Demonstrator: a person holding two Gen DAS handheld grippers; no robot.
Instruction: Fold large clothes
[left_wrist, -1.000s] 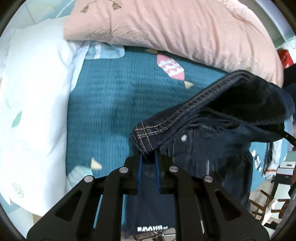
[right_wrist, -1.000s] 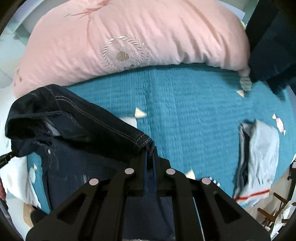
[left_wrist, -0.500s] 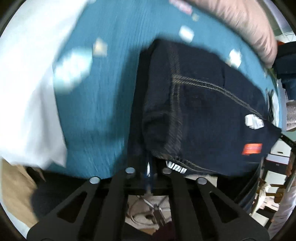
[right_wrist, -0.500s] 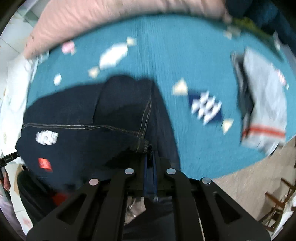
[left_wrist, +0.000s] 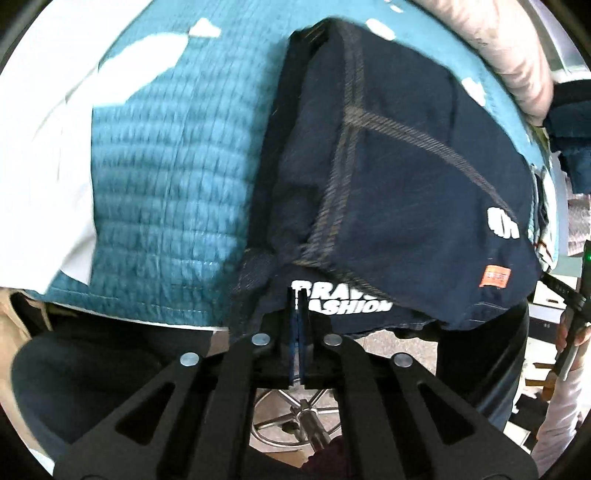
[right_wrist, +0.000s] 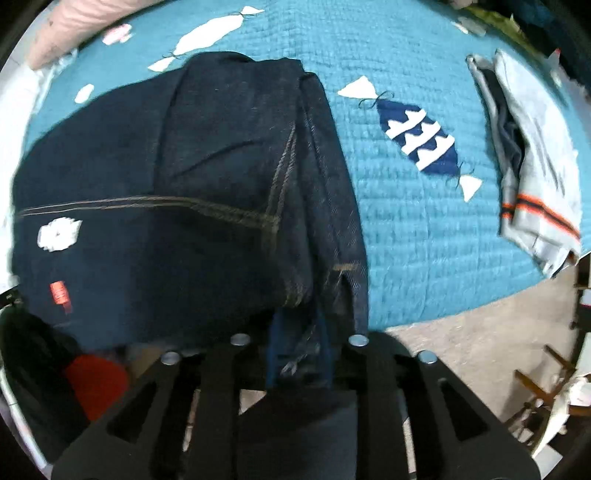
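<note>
The dark denim garment (left_wrist: 399, 177) is being seen as a folded bundle on the blue quilted bed cover (left_wrist: 166, 155), lying straight ahead of both pairs of tongs and reaching away from them across the bed. Its near edge is being let hang at the bed's edge, just in front of the tong tips. Its long axis is being read as running away from the tongs, with a stitched seam crossing the top layer. Ahead of the left tongs (left_wrist: 298, 314) the bundle is lying ahead and to the right; ahead of the right tongs (right_wrist: 297, 339) it (right_wrist: 177, 192) is lying ahead and to the left, so the garment is being flanked, one corner of the near edge to each hand. Neither hand is judged nearer.

The left tongs are being held pressed almost together, a thin layer of denim below the white lettering being pinched between them. The right tongs are being held a little wider, with a thick, frayed fold of the same denim sitting between the blue pads; whether it is gripped firmly or merely lying there cannot be told with certainty, though a pinch is being judged likely.

A folded grey garment (right_wrist: 535, 166) is lying well apart to the right of the right tongs.
</note>
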